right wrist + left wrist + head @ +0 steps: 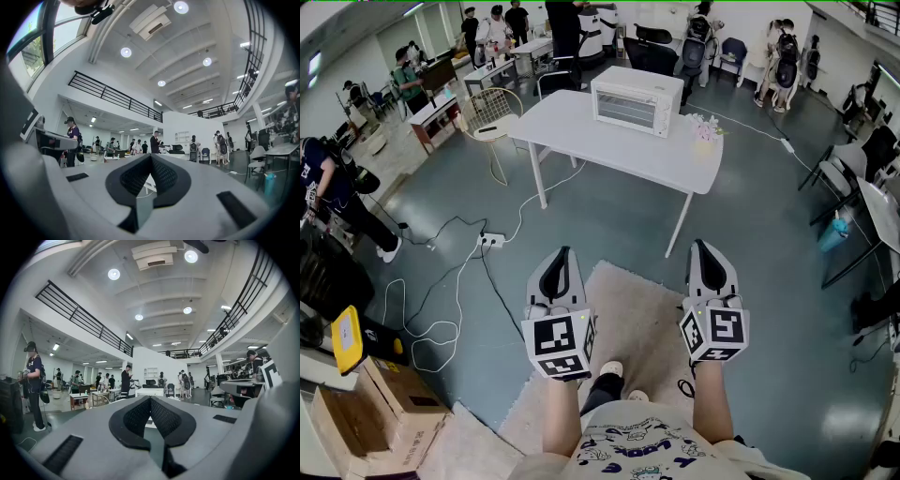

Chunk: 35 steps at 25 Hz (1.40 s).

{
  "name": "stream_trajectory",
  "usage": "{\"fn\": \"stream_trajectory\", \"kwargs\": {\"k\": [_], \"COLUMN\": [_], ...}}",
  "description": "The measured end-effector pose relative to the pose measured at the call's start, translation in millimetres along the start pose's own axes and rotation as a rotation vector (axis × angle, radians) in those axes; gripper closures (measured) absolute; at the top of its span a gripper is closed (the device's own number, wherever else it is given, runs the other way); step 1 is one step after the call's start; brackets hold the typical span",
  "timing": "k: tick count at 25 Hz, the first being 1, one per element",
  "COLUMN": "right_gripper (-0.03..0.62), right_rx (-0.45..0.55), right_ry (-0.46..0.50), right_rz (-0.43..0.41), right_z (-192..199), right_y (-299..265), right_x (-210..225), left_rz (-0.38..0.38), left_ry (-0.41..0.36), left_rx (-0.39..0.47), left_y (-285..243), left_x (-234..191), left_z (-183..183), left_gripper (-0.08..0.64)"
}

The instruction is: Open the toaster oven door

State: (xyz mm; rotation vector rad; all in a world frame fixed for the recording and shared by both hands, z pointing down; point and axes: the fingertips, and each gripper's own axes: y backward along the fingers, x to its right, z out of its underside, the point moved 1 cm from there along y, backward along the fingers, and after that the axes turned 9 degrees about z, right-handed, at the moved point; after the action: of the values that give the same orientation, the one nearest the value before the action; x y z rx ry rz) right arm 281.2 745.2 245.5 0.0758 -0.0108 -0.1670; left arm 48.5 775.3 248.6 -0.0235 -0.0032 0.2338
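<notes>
A white toaster oven [633,100] with its glass door closed stands on a white table [600,142] some way ahead of me across the floor. In the head view my left gripper [565,251] and right gripper [701,244] are held side by side, level, over a beige rug, far short of the table. Both are shut with nothing between the jaws. In the left gripper view the closed tips of the left gripper [150,398] point at the distant toaster oven [149,392]. The right gripper [151,156] points the same way, its tips touching.
A pink flower bunch [705,128] sits at the table's right end. A wire chair [492,108] stands left of the table. A power strip with cables [490,240] lies on the floor to the left. Cardboard boxes [394,403] are at my near left. People stand at the back.
</notes>
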Motion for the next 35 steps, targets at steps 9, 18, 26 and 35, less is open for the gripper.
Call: {"fn": "stream_trajectory", "kwargs": {"k": [9, 18, 26, 35], "right_gripper": [0.597, 0.595, 0.595, 0.595], "right_rx": [-0.003, -0.017, -0.037, -0.049], "right_ry": [-0.006, 0.003, -0.004, -0.022], "right_rz": [-0.004, -0.006, 0.001, 0.005], "right_z": [2.7, 7.5, 22.0, 32.6], "right_y": [0.0, -5.2, -28.6, -79.8], "right_x": [0.3, -4.2, -13.5, -27.5], "left_rz": [0.008, 0.003, -0.057, 0.003], "left_ry": [0.0, 0.01, 0.016, 0.044], "left_rx": [0.005, -0.001, 0.069, 0.064], "left_y": [-0.3, -5.9, -27.5, -84.2], "left_x": [3.8, -3.5, -30.2, -60.4], "left_z": [1.6, 4.1, -7.6, -10.7], "left_gripper": [0.557, 0.555, 0.541, 0.359]}}
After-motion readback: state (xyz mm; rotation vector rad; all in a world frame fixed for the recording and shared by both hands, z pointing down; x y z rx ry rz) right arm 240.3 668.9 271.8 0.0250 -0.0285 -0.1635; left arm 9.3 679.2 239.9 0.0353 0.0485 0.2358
